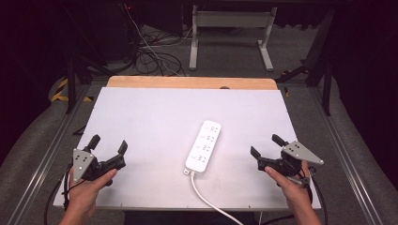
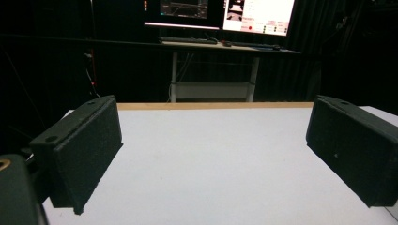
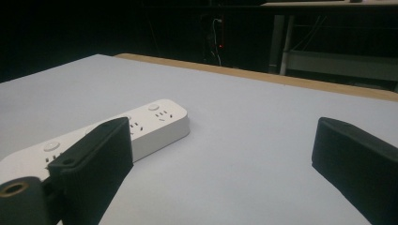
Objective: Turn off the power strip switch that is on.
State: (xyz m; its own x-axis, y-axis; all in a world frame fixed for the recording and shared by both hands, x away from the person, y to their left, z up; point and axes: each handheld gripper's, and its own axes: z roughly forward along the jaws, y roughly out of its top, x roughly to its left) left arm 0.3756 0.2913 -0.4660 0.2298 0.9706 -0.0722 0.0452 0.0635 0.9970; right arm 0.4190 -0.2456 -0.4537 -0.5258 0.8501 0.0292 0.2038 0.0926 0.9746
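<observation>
Jaws spread wide and empty, the right gripper (image 1: 264, 146) hovers low over the white table (image 1: 150, 117), angled toward a power strip (image 1: 204, 146) that lies flat near the middle, its cord (image 1: 209, 199) trailing off the near edge. In the right gripper view the strip (image 3: 117, 131) sits just beyond the left jaw, untouched. The left gripper (image 1: 109, 145), likewise open with nothing between its jaws, waits well apart on the other side, facing bare tabletop (image 2: 211, 159). The work appears to stand at the approach. The next move likely calls for the right gripper to close in on the strip's near end, though which end it favours is hard to judge from here.
</observation>
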